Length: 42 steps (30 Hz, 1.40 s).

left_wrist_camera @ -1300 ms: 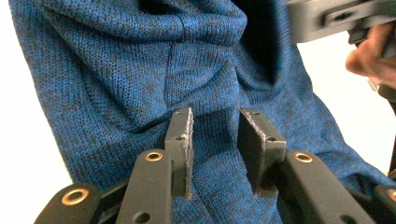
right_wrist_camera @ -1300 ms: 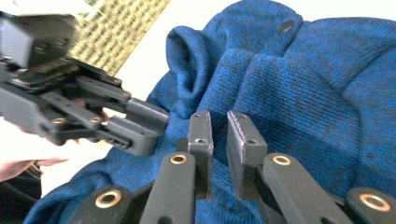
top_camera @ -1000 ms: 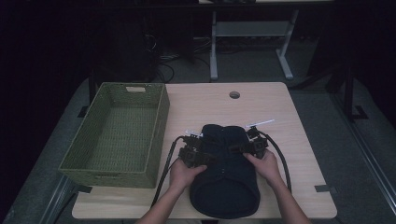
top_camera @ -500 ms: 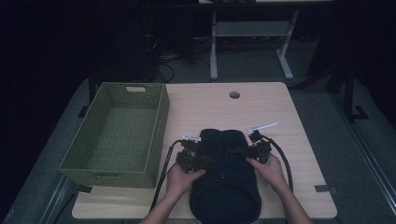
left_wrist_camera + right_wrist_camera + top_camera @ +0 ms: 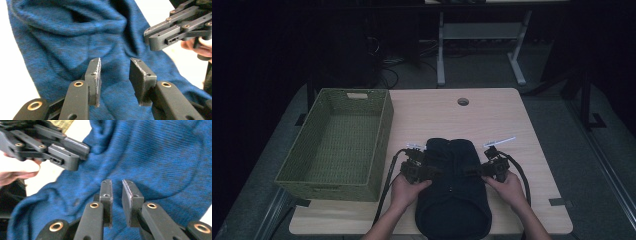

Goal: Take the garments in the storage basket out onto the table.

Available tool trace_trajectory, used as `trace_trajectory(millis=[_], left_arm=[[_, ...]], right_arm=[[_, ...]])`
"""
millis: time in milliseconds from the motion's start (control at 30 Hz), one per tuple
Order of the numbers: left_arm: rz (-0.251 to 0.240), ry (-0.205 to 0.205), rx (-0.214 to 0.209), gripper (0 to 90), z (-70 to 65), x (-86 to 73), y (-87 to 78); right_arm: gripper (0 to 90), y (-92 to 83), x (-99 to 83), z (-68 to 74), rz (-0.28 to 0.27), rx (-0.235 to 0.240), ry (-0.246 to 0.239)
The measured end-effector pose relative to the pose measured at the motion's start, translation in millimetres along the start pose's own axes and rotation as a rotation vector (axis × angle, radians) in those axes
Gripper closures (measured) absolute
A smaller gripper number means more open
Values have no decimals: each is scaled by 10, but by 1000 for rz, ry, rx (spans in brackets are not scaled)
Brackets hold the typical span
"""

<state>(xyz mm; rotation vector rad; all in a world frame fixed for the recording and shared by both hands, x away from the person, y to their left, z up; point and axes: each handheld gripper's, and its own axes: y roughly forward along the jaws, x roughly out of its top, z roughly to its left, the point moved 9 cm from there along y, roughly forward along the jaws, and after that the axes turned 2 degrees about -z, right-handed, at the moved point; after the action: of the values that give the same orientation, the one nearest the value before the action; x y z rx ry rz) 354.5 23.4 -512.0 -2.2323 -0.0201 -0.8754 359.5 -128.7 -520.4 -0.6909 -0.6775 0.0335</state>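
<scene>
The left gripper hovers over the blue sweater with its jaws apart and nothing pinched; the right gripper faces it from the other side, jaws a narrow gap apart and likewise empty. The sweater lies bunched on the tabletop, just beside the green basket. To fold or lift it well, I would press each gripper down into the knit, gather a thick fold at either edge, then close firmly before moving both hands together.
</scene>
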Motion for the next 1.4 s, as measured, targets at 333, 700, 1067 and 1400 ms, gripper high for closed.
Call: trace_trajectory(millis=[333, 700, 1067, 1400], left_arm=[[42, 37, -137, 705, -318, -395, -229], [79, 23, -149, 751, -267, -691, -221], [50, 39, -96, 717, -183, -561, -284], [-24, 17, -125, 704, -164, -379, -291]], right_arm=[[781, -239, -363, 428, 6, 118, -58], [814, -172, -798, 389, 86, 141, -6], [790, -302, -668, 341, 43, 134, -5], [772, -289, -560, 289, 33, 123, 10]])
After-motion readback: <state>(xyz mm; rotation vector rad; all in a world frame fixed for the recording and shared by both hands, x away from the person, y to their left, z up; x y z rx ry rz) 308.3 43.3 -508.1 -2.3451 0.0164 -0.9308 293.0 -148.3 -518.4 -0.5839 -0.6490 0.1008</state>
